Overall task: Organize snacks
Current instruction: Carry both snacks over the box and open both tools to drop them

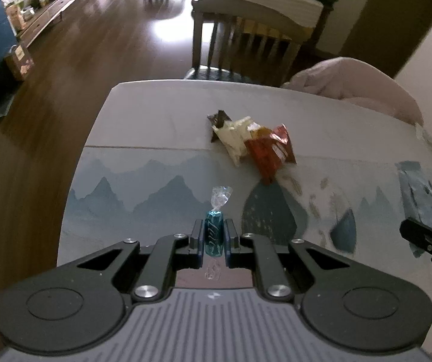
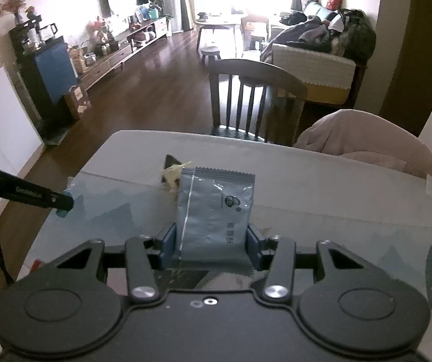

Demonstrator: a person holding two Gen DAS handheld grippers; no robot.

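Your tabletop (image 1: 155, 126) carries a mountain-print mat, with a wooden chair (image 1: 240, 39) at 12 o'clock and dark wood floor around. Your left tongs (image 1: 213, 236) pinch a blue candy (image 1: 213, 235), long axis toward 12 o'clock. Your right tongs (image 2: 214, 241) hold a grey-blue packet (image 2: 216, 205) upright. Snack wrappers (image 1: 255, 141) lie piled at 1 o'clock.

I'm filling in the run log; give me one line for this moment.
left gripper: shut on blue candy | right gripper: shut on blue packet | snack pile: on table
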